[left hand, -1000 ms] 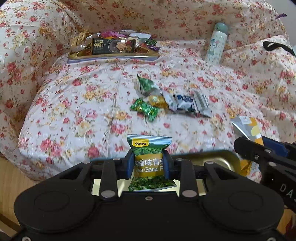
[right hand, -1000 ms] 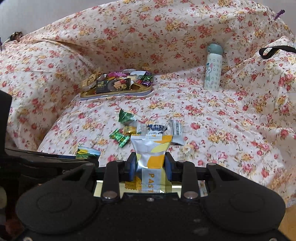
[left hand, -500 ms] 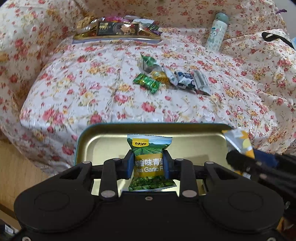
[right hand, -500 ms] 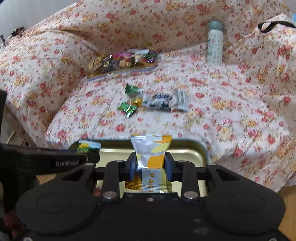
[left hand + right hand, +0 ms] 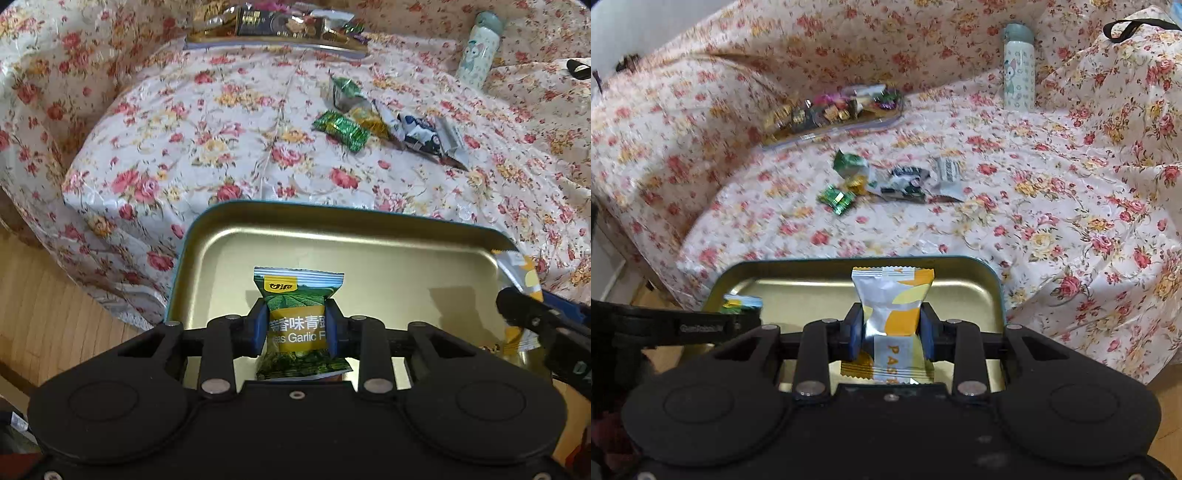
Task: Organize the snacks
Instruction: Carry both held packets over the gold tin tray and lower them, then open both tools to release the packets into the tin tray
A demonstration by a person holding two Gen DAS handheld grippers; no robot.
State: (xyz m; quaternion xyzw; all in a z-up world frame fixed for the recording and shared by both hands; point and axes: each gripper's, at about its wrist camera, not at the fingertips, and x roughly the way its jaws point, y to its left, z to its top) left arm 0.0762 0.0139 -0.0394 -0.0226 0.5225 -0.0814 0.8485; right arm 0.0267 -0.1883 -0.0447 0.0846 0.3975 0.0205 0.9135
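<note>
My left gripper (image 5: 296, 326) is shut on a green garlic-pea packet (image 5: 297, 295), held upright over the gold tin tray (image 5: 388, 266) with a teal rim. My right gripper (image 5: 891, 326) is shut on a silver and orange pastry packet (image 5: 892, 295) above the same tray (image 5: 960, 291). The right gripper and its packet (image 5: 519, 277) show at the right edge of the left wrist view; the left gripper arm and green packet (image 5: 740, 301) show at the left of the right wrist view. Several loose snack packets (image 5: 380, 122) lie on the floral cover.
A second tray (image 5: 277, 27) heaped with snacks sits at the back of the floral-covered sofa (image 5: 203, 129). A pale flask (image 5: 478, 48) stands upright at the back right. A black strap (image 5: 1134, 26) lies on the right cushion. Wooden floor (image 5: 44, 314) shows lower left.
Both grippers have come down with their packets. The gold tray, only a sliver behind the fingers a second ago, now fills the space under both. The sofa and loose snacks have slid up in view.
</note>
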